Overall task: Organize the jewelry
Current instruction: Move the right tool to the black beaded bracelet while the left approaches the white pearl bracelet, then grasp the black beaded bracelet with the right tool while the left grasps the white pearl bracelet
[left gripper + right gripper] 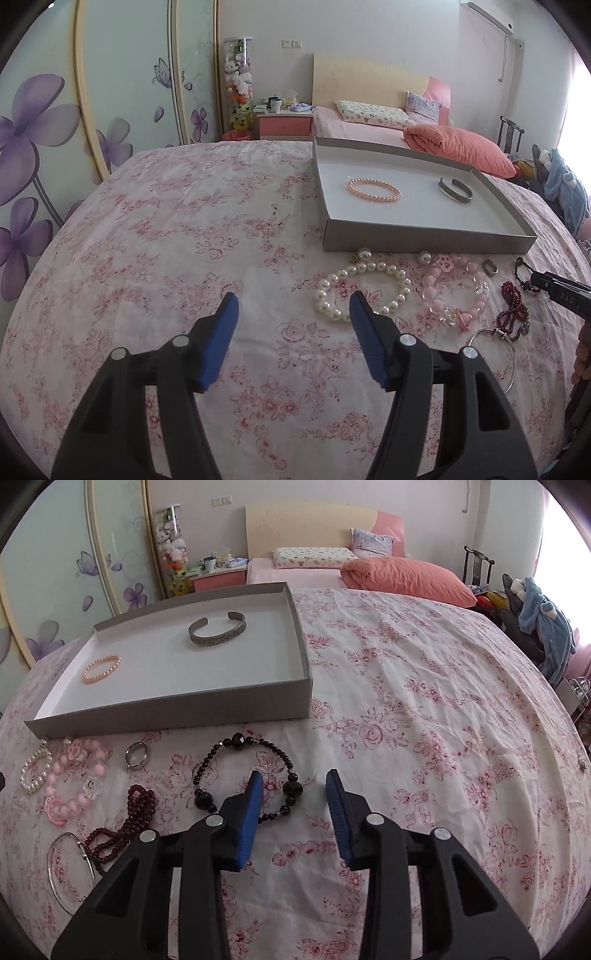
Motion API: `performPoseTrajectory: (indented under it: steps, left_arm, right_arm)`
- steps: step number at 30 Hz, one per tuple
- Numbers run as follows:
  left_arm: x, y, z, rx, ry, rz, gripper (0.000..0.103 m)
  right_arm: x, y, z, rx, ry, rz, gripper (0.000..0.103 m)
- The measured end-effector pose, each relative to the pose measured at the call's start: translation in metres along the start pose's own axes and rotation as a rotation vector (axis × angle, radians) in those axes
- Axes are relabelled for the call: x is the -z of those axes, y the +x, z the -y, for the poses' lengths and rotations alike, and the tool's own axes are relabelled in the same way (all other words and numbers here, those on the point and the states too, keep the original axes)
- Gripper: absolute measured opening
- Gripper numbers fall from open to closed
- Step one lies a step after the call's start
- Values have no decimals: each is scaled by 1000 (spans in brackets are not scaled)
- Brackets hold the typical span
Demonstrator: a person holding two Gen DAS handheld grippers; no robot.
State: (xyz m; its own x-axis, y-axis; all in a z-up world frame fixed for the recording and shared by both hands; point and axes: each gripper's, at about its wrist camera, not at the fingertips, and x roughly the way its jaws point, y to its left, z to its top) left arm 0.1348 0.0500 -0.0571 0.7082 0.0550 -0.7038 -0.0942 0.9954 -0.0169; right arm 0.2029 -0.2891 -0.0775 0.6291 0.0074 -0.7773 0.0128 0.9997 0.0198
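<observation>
Blue-padded, the right gripper (294,775) hangs with its jaws apart over the right side of a black beaded bracelet (248,775) on the floral cloth (424,709), pinching nothing. Spread too, the left gripper (293,297) sits empty beside the white pearl bracelet (364,290). Behind lies a grey tray (424,236) holding a peach bead bracelet (373,189) and a metal cuff (456,190).

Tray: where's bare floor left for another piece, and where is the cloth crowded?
In the tray, the near half is bare, in front of the peach bead bracelet and the silver cuff; so is its right corner. The strip of cloth below its front wall is crowded: pearl bracelet, pink bead bracelet, ring, black bead bracelet.
</observation>
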Motion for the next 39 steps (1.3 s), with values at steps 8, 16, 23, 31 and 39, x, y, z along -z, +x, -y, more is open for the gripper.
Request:
performPoseTrajectory:
  steps: [8,16,23,31,39]
  left_arm:
    - [-4,11,3,-27,-1,-29,68]
    - [-10,27,14,-12,24,-67,62]
    - [-12,46,18,0,31,-129,46]
    - [-10,43,23,23,63,-127,11]
    - [-7,30,14,32,42,-101,10]
  right_arm:
    - [2,-3,-2,-22,-1,3,12]
    - [2,-3,-1,-34,8,3,12]
    - [2,-4,0,-33,7,3,12]
    - [2,-4,0,-48,8,2,13]
    - [4,-17,4,-100,40,40,12]
